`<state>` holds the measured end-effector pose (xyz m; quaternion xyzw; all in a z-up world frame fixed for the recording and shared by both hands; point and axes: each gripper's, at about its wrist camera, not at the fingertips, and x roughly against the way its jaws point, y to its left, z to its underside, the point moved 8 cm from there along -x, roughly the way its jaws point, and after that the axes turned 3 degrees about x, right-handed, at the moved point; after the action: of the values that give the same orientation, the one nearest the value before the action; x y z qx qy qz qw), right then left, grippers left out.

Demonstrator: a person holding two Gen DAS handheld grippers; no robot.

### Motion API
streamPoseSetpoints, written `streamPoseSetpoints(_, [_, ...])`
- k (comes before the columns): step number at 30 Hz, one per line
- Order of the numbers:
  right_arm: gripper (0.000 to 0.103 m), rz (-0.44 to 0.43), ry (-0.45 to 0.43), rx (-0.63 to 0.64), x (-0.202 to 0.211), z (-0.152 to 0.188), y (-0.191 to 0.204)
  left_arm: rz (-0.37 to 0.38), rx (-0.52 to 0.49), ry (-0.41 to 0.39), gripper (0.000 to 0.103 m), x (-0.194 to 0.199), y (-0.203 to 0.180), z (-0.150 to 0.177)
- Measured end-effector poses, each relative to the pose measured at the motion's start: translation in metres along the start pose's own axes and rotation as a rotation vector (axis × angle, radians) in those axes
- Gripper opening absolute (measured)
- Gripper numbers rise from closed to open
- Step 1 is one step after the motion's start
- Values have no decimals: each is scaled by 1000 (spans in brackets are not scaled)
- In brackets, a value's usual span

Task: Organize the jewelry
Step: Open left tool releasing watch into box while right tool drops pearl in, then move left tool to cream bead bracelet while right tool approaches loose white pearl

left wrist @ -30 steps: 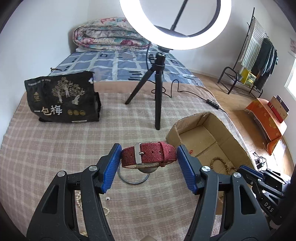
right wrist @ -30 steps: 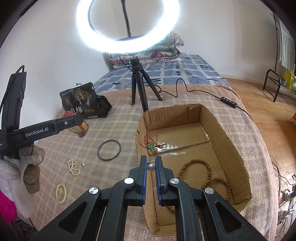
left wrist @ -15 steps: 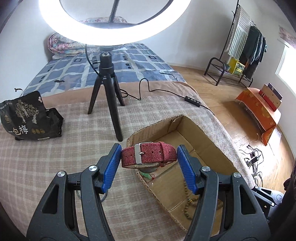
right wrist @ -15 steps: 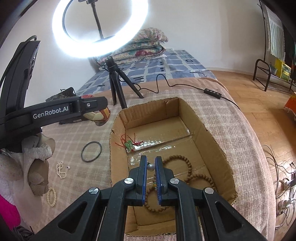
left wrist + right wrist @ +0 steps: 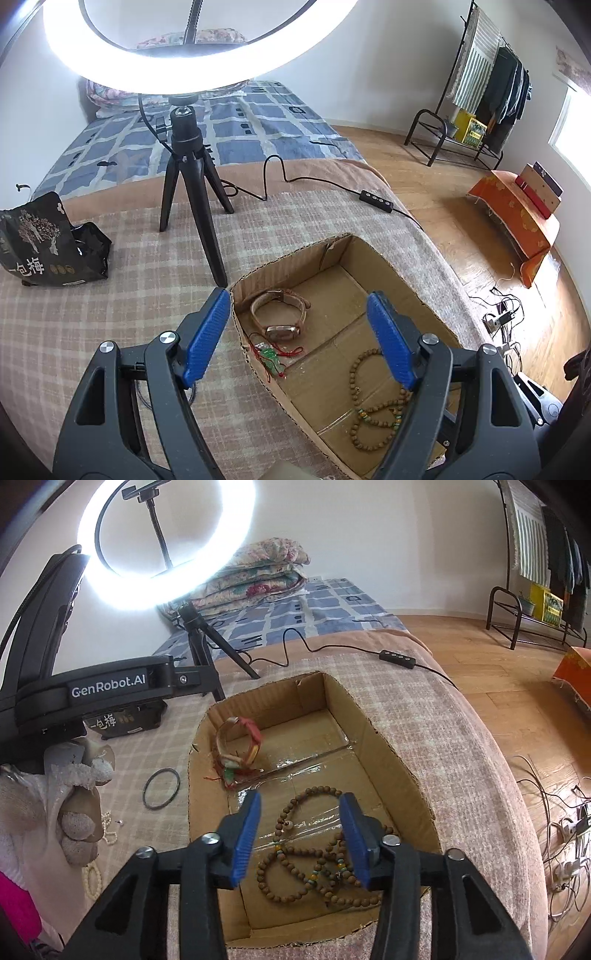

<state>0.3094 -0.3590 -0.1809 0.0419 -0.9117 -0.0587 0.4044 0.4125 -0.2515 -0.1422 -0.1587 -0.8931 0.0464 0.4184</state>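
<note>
Currently sorting | left tongs (image 5: pixel 295 332), right tongs (image 5: pixel 301 834): both just opening, holding nothing | watch (image 5: pixel 280 317), beads (image 5: pixel 314 864) lying in box (image 5: pixel 391 753) | ring (image 5: pixel 161 788), pearls (image 5: pixel 109 827) waiting on bed (image 5: pixel 461 746)

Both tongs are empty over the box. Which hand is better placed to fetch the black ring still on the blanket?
Left. The black ring lies left of the cardboard box, beside the left tongs, which are open and empty. The right tongs hang over the wooden beads.
</note>
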Motion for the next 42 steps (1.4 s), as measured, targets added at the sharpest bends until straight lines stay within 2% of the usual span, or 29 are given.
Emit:
streamPoseSetpoints(5, [77, 6, -17, -12, 6, -3, -2, 1, 1, -5, 79, 5, 3, 0])
streamPoseSetpoints(18, [81, 6, -9, 33, 11, -2, 14, -18, -7, -35, 79, 29, 18, 2])
streamPoseSetpoints(22, [87, 10, -16, 34, 17, -4, 16, -25, 7, -54, 79, 47, 30, 3])
streamPoseSetpoints(27, [102, 45, -24, 42, 26, -7, 20, -46, 30, -83, 79, 76, 58, 6])
streamPoseSetpoints(36, [103, 59, -37, 129, 35, -8, 52, -109, 89, -126, 79, 138, 134, 27])
streamPoseSetpoints(42, [103, -1, -79, 166, 46, -14, 82, -147, 124, -123, 79, 169, 183, 54])
